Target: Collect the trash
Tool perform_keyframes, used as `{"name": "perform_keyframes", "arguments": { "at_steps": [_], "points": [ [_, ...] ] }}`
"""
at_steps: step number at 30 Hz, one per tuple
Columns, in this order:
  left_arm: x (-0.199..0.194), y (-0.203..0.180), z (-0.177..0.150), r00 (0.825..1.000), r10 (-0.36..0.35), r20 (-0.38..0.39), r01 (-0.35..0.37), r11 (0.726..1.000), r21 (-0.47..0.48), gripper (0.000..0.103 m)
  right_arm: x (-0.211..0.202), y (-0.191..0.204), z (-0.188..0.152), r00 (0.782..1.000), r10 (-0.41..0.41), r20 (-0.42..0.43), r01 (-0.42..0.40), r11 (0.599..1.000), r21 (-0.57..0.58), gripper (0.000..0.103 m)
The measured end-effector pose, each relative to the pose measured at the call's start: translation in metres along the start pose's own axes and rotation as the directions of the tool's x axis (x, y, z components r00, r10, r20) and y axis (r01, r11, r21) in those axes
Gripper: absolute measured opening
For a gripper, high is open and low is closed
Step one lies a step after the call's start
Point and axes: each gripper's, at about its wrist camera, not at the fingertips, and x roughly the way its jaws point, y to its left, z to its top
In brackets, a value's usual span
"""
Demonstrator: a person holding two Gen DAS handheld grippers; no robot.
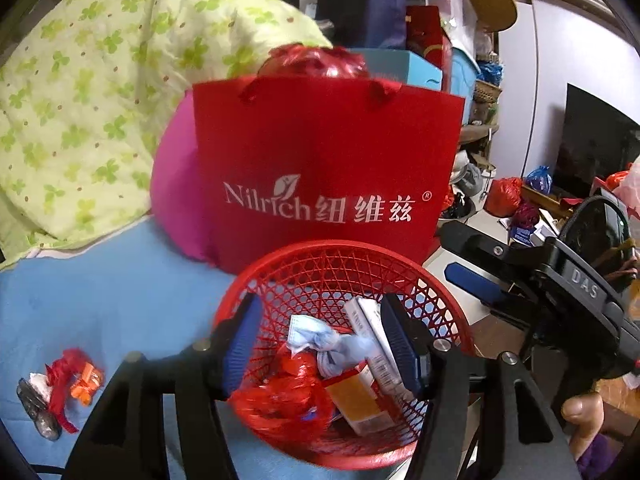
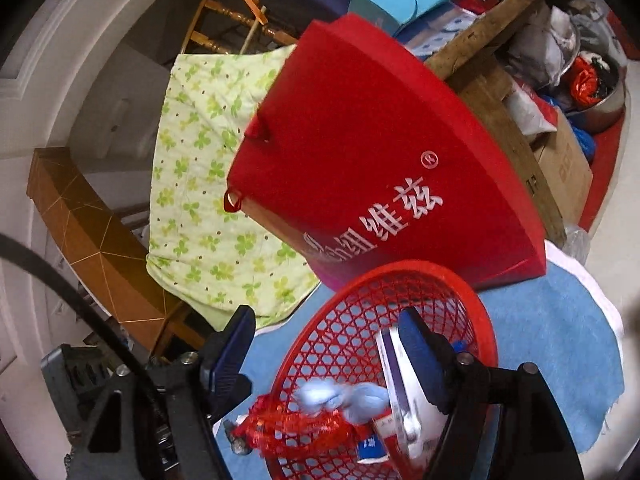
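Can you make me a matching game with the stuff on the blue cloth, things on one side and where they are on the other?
Things:
1. crumpled face mask
2. red paper bag
3. orange wrapper
4. green clover quilt

Places:
A. loose on the blue cloth, outside the basket
B. inside the red mesh basket
C. standing right behind the basket
D. bunched up beyond the cloth, beside the bag

Pairs: 1-B, 2-C, 3-A, 4-D
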Motion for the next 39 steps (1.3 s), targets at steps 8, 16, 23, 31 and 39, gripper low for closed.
{"name": "perform_keyframes", "arguments": {
  "at_steps": [8, 16, 23, 31, 39],
  "points": [
    [-0.083, 0.072, -0.037, 0.973, 0.217, 0.072, -0.212, 0.974, -0.081, 0.067, 0.008, 0.075, -0.030, 0.996, 0.092, 0.005, -0.087, 0.962, -0.260, 0.077],
    [-0.142, 0.164, -0.095, 0.886, 0.462, -0.041, -0.459, 0.862, -0.216, 0.070, 0.056, 0.159, -0.107, 0.965, 0.170, -0.201, -0.246, 0.852, -0.461, 0.077],
    [-0.160, 0.203, -0.151, 0.862, 0.493, -0.116, -0.505, 0.815, -0.285, 0.070, 0.146, 0.194, -0.208, 0.898, -0.066, -0.434, -0.228, 0.775, -0.589, 0.084],
    [-0.170, 0.221, -0.182, 0.867, 0.481, -0.133, -0.497, 0.806, -0.321, 0.070, 0.250, 0.173, -0.281, 0.824, -0.377, -0.423, -0.039, 0.707, -0.706, 0.084],
    [-0.167, 0.224, -0.198, 0.880, 0.443, -0.168, -0.474, 0.828, -0.299, 0.070, 0.327, 0.154, -0.304, 0.757, -0.560, -0.337, 0.090, 0.600, -0.795, 0.101]
  ]
}}
